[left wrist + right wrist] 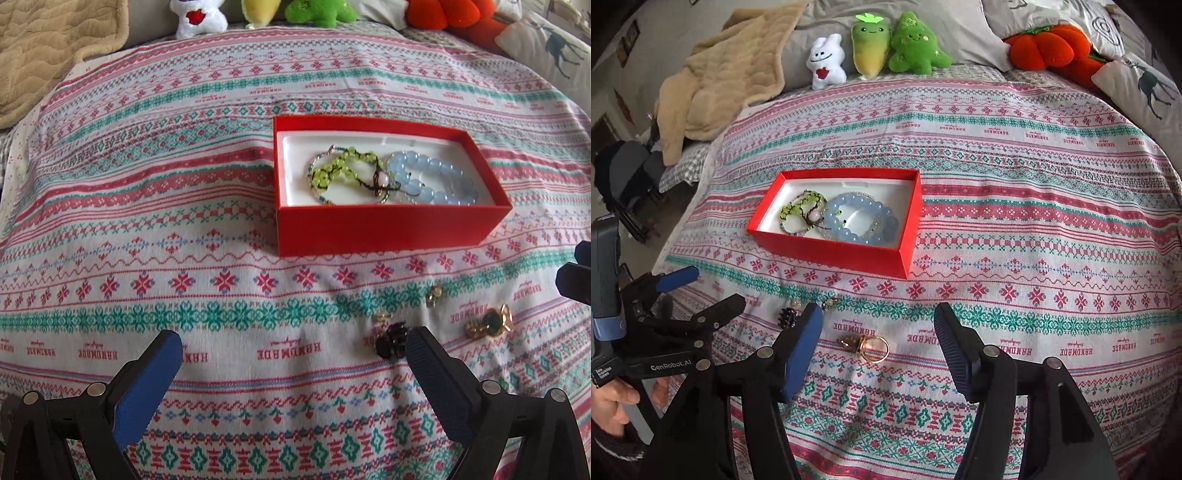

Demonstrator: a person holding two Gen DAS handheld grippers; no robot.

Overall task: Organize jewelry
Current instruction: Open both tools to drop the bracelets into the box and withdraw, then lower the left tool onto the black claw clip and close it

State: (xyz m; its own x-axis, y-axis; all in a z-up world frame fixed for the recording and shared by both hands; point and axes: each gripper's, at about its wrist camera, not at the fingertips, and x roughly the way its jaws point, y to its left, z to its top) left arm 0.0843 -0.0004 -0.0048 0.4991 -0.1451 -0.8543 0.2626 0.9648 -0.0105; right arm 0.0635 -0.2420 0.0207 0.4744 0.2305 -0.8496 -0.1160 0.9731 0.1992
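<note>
A red box (388, 230) with a white liner holds a green bead bracelet (340, 171) and a blue bead bracelet (436, 179); it also shows in the right wrist view (834, 254). Loose pieces lie on the cloth in front of it: a black claw clip (389, 341), a small gold earring (433, 293) and a gold ring with a green stone (493, 322). My left gripper (293, 347) is open, its right finger beside the clip. My right gripper (877, 328) is open just above the gold ring (873, 347).
The patterned cloth (1034, 221) covers a bed. Plush toys (908, 44), a beige blanket (731, 77) and pillows (1145, 85) line the far edge. My left gripper and the hand holding it show at the left of the right wrist view (679, 317).
</note>
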